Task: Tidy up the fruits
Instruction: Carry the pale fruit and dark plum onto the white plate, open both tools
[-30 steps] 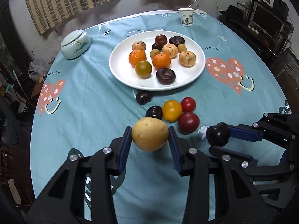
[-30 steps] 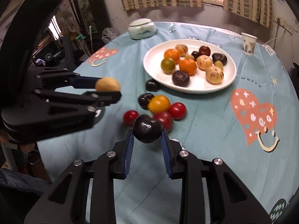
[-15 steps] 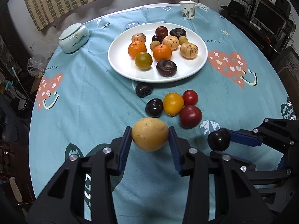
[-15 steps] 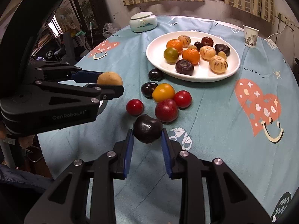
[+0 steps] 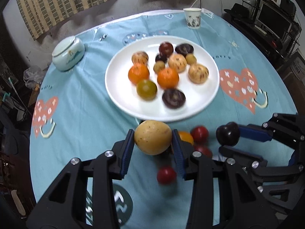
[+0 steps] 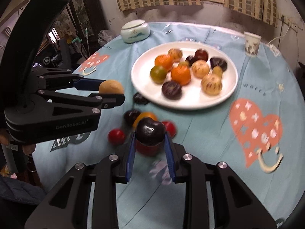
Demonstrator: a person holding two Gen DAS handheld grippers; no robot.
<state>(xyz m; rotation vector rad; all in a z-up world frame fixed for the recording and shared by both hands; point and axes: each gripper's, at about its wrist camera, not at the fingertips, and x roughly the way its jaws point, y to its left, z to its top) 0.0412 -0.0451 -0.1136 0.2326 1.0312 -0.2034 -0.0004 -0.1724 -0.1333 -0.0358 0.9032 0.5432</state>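
Note:
My left gripper (image 5: 153, 137) is shut on a yellow-tan round fruit (image 5: 152, 137), held just short of the near rim of the white plate (image 5: 118, 87). Seen from the right wrist, that fruit (image 6: 111, 87) sits in the left gripper (image 6: 112, 90) at left. My right gripper (image 6: 150, 133) is shut on a dark purple plum (image 6: 150, 131); from the left wrist the plum (image 5: 227, 136) hangs at right. The plate (image 6: 141, 80) holds several oranges, tan and dark fruits. Loose red, yellow and dark fruits (image 6: 116, 136) lie on the cloth below both grippers.
A round table under a teal cloth (image 5: 80, 103) with heart prints. A lidded ceramic jar (image 5: 67, 53) stands at the back left, a paper cup (image 5: 192, 18) at the back right. Dark furniture and shelves surround the table.
Both grippers have moved forward toward the plate with their fruits. The plate now looms larger, and the loose fruits lie beneath and behind the fingertips.

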